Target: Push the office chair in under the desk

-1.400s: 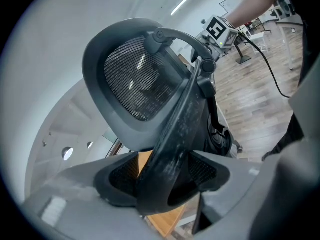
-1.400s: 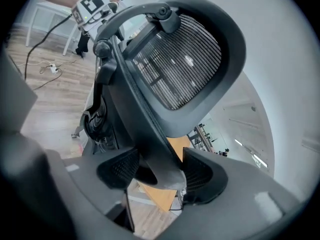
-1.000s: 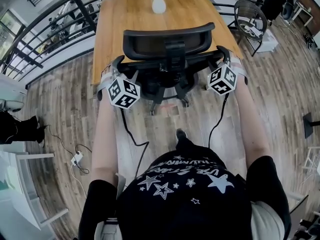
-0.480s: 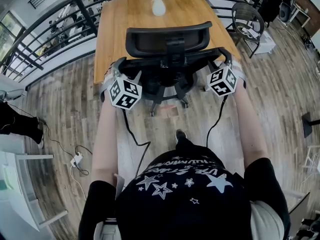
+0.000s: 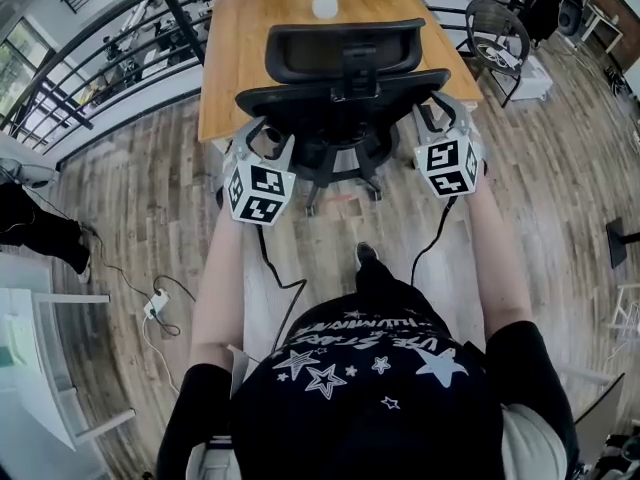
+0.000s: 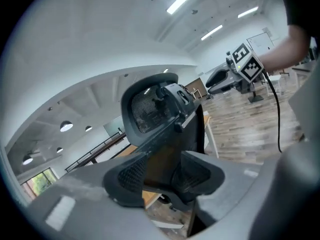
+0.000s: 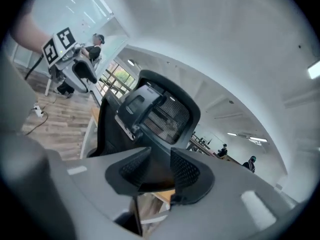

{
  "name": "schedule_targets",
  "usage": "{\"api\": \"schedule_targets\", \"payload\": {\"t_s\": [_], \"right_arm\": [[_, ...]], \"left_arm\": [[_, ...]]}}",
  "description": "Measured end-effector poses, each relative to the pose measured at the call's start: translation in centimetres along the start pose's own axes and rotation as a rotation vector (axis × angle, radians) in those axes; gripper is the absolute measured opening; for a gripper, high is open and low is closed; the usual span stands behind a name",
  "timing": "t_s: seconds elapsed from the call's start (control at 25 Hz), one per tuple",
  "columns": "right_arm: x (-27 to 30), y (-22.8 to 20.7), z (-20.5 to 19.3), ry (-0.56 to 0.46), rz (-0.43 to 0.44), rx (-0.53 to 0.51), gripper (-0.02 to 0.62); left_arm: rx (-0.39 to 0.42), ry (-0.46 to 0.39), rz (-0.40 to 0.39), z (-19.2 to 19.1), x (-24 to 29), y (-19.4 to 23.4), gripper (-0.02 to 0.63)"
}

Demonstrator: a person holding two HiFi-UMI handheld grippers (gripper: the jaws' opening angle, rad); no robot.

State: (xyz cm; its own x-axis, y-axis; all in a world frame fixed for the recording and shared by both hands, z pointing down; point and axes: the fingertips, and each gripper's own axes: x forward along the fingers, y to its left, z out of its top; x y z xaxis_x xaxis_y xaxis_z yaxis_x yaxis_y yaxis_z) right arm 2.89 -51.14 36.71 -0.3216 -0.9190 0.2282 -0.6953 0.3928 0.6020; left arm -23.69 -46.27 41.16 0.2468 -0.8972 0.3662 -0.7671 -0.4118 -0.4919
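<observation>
The office chair is black and stands at the near end of the wooden desk, with its back turned to the person. Its headrest sits over the desk top when seen from above. Its feet show on the wooden floor, just in front of the desk edge. The left gripper is at the left end of the chair's back, and the right gripper is at the right end. Both are out in front of the person on straight arms. In the left gripper view the two dark pads are a little way apart. The edge of the chair's back fills the gap between them, so this gripper has hold of the chair. The right gripper view shows the same thing. Its pads are a little way apart and the dark chair back is caught between them. A black cable hangs down from each gripper toward the person. A white vase with flowers stands near the far end of the desk. A black railing runs along the left side of the room, behind the desk. A round wire chair stands off to the right, well apart from the desk. A white plug with a thin cord lies on the floor to the left of the person.
</observation>
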Motion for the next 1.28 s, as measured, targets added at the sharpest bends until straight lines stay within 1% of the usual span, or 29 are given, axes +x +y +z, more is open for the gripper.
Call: {"api": "schedule_targets", "payload": {"t_s": [0.12,0.2,0.24,0.28,0.32,0.4,0.56,0.68,0.72,0.92,1.08,1.28], "right_arm": [[-2.2,1.5,0.9,-0.034,0.006,0.089,0.076],[-3.8,2.2,1.1,-0.047,-0.005,0.154,0.033],[-4.6,2.5,1.0,-0.051,-0.014,0.179,0.01],[-5.3,2.9,0.9,-0.054,-0.021,0.195,0.003],[-5.9,3.4,0.7,-0.053,-0.023,0.205,0.003],[-6.8,4.5,0.0,-0.038,-0.01,0.217,0.003],[-8.5,6.6,-1.0,-0.006,0.043,0.274,0.003],[-9.5,7.5,-1.2,-0.005,0.074,0.317,0.003],[-9.7,7.8,-1.4,0.002,0.086,0.314,0.002],[-10.4,9.0,-2.9,0.041,0.139,0.223,0.002],[-10.9,8.7,-4.1,0.063,0.189,0.22,0.002],[-12.4,7.0,-5.6,0.083,0.197,0.198,0.0]], "left_arm": [[-0.067,-0.056,0.005,0.7,-2.4,-1.1,0.158],[-0.108,-0.114,0.02,1.5,-4.1,-1.9,0.07],[-0.124,-0.138,0.022,1.7,-5.0,-2.4,0.043],[-0.135,-0.155,0.019,1.9,-5.7,-2.9,0.012],[-0.141,-0.167,0.013,2.1,-6.3,-3.4,0.002],[-0.142,-0.171,-0.006,2.1,-7.0,-4.4,0.002],[-0.157,-0.144,-0.047,0.8,-7.8,-6.6,0.002],[-0.179,-0.143,-0.051,0.5,-8.5,-7.5,0.002],[-0.186,-0.141,-0.049,0.4,-8.6,-7.7,0.002],[-0.215,-0.127,-0.031,0.2,-9.1,-8.7,0.002],[-0.248,-0.115,-0.01,0.9,-9.2,-9.3,0.002],[-0.269,-0.11,0.001,2.5,-9.3,-10.3,0.002]]}}
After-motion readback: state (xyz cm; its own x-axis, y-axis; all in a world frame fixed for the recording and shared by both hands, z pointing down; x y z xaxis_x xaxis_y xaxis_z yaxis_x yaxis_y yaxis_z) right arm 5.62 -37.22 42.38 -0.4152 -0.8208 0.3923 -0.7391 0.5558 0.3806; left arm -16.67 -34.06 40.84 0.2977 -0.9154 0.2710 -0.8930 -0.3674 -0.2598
